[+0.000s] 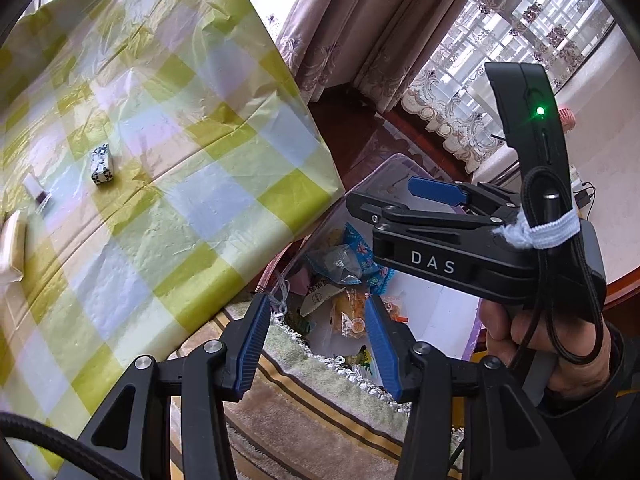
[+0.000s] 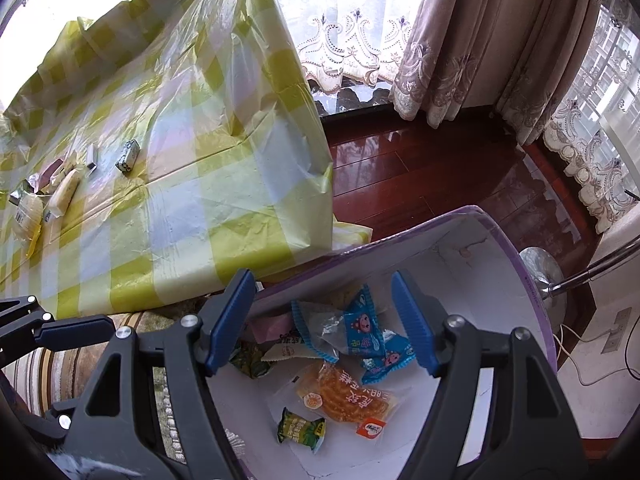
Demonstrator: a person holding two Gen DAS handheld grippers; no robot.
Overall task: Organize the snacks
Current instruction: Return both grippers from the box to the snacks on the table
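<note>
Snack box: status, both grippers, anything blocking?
Left gripper and right gripper open, empty, above the box. Snacks inside; more snacks on the table, including a small patterned packet. Nothing blocking.

This is a home, a living room by the look of it: patterned curtains (image 2: pixel 472 56) hang over lace sheers (image 2: pixel 344 44) at a big window, the dark red wood floor (image 2: pixel 420 168) shines, a fringed rug (image 1: pixel 320 392) lies below, and a green checked plastic cloth (image 1: pixel 160 160) covers the table.
</note>
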